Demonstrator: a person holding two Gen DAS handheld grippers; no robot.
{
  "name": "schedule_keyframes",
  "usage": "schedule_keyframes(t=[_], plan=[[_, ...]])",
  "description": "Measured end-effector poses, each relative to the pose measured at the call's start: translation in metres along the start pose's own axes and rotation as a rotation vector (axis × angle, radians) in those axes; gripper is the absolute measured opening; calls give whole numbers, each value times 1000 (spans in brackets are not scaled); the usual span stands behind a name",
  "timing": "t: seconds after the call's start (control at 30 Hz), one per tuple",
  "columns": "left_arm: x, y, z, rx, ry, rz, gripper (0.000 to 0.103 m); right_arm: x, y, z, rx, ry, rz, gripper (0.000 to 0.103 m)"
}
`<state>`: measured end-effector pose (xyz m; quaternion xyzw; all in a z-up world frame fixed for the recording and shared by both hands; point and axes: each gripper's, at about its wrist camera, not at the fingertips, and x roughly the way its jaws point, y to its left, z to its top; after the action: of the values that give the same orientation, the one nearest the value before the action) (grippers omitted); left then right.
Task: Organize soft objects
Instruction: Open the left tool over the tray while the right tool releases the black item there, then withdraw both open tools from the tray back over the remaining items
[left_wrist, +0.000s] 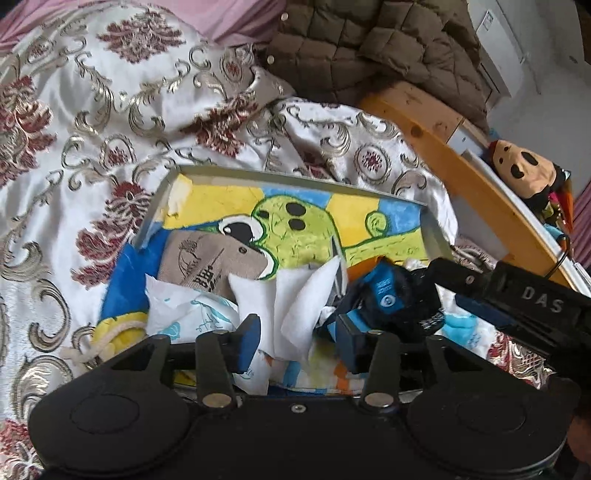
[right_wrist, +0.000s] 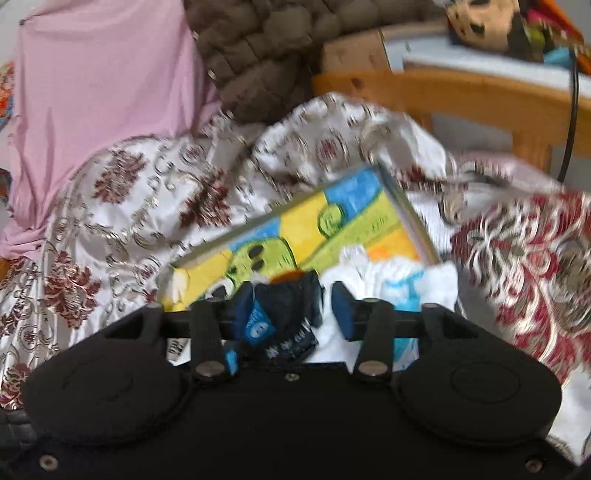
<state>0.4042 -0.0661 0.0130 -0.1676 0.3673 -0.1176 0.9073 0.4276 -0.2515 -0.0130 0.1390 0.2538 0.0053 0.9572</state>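
Grey tray (left_wrist: 437, 236) on the bed, lined with a frog-print towel (left_wrist: 295, 221). White cloth (left_wrist: 295, 314) stands upright, long axis near-to-far, between the left gripper (left_wrist: 295, 343) pads, jaws part open, not pressing. Right gripper (right_wrist: 291, 314), marked "DAS", part open around a dark blue sock (right_wrist: 284, 317); label unreadable.

Left gripper (left_wrist: 295, 341): black body, blue pads, silver screws, "DAS" marking.

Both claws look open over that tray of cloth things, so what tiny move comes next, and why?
Probably lift both away: the left gripper stands open around the white cloth, the right gripper around the dark blue bundle, both apparently already in the tray.
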Motion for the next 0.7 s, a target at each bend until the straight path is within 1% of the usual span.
schedule_keyframes(t=[0.07,0.13,0.17,0.2,0.23,0.27,0.33,0.47,0.53,0.63,0.7], plan=[[-11,-4,1,7,-25,5,54,-11,3,1,-12,-21,22,48],[-24,-7,2,12,-58,9,60,-22,3,5,-22,-55,33,63],[-31,-9,2,15,-76,10,61,-30,5,6,-28,-75,37,68],[-39,-10,3,19,-92,10,63,-36,4,7,-31,-88,39,76],[-45,-11,3,23,-107,11,65,-44,4,8,-36,-105,44,81],[-53,-13,3,27,-123,13,66,-52,5,10,-39,-123,47,83],[-69,-15,3,39,-154,15,69,-69,7,14,-44,-157,49,94],[-103,-17,0,54,-222,23,76,-106,9,16,-49,-214,72,102],[-122,-17,-3,50,-262,22,81,-126,9,16,-48,-229,78,102],[-150,-19,-10,55,-313,21,86,-154,8,8,-53,-252,85,102],[-165,-23,-17,71,-333,30,88,-175,6,1,-52,-266,76,102]])
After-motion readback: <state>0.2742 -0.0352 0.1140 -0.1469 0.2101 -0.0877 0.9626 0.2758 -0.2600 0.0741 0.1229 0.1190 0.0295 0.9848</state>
